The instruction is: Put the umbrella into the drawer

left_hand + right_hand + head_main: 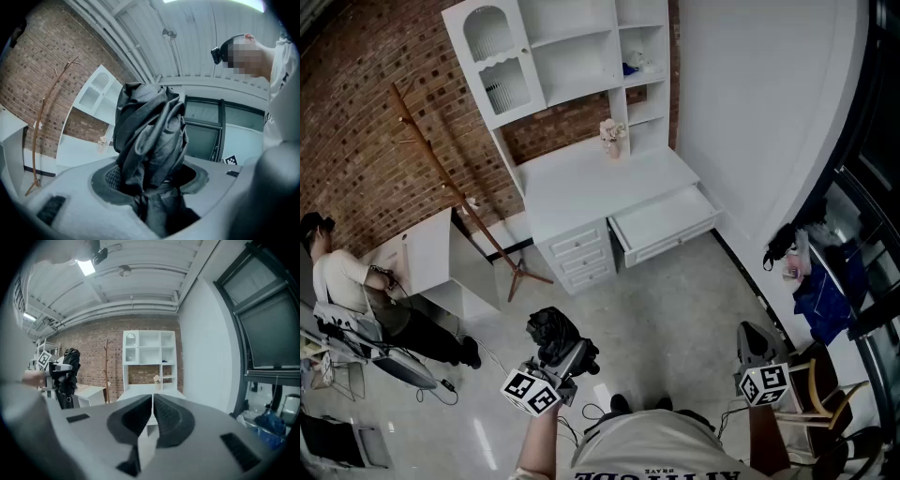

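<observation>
A folded black umbrella (551,330) stands up out of my left gripper (565,356), which is shut on it at the bottom left of the head view. In the left gripper view the umbrella's bunched fabric (150,140) fills the gap between the jaws of the left gripper (150,185). My right gripper (752,336) is at the lower right, its jaws together and holding nothing, as the right gripper view (153,401) also shows. The white desk's top drawer (661,223) stands pulled out, well ahead of both grippers.
A white shelf unit (572,56) rises over the desk (581,183), with a small vase (612,138) on top. A wooden coat rack (455,192) leans left of the desk. A person (356,291) sits at far left. Clothes and bags (820,281) lie by the right wall.
</observation>
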Tool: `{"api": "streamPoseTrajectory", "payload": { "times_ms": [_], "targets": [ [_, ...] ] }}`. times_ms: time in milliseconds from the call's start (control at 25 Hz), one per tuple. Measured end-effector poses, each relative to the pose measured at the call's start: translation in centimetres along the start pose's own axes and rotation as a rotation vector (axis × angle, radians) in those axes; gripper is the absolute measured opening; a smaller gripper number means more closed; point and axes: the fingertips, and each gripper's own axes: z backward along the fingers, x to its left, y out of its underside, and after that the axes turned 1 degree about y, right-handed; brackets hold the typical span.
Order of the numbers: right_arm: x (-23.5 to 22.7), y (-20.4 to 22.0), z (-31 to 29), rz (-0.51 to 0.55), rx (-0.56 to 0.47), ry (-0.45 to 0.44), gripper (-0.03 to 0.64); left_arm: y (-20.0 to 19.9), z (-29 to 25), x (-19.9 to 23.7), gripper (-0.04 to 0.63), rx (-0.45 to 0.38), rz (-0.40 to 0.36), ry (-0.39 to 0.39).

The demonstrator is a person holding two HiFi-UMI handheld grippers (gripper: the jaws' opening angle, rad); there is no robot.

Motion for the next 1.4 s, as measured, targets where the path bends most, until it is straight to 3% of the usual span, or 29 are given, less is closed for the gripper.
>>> {"api": "streamPoseTrajectory", "payload": {
  "times_ms": [840,1400],
  "targets": [
    [0.7,-0.2,0.3,-0.016,-0.009,0.009,0.034,0.0,0.7,0.2,0.255,-0.002,0.013,0.019],
    [5.4,0.1,-0.4,-0.016,0.017,0.044,0.034,-0.8,2.2,3.6,0.253,0.019,0.01,0.092]
  ]
}}
